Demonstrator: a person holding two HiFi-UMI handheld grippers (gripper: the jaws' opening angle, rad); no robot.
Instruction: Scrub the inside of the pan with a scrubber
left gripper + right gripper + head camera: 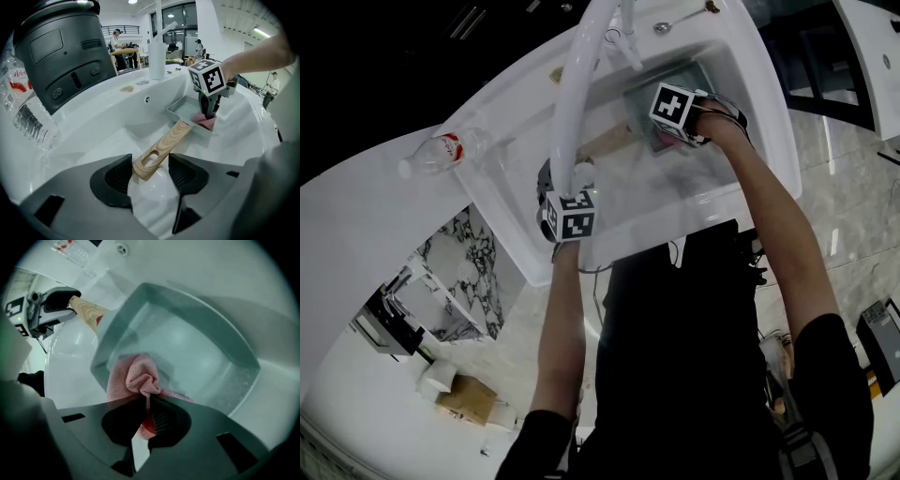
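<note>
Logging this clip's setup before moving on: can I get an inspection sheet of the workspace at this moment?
Surface: white sink, with the pan lying in its basin.
Job's things: square pan with a wooden handle; pink mesh scrubber inside the pan.
Clutter: plastic bottle on the sink's surround; spoon near the faucet.
Grippers: left gripper has its fingers apart, either side of the handle's end; right gripper is shut on the scrubber.
Cables: thin cable below the left gripper.
Surroundings: cardboard box on the floor; people far behind.
</note>
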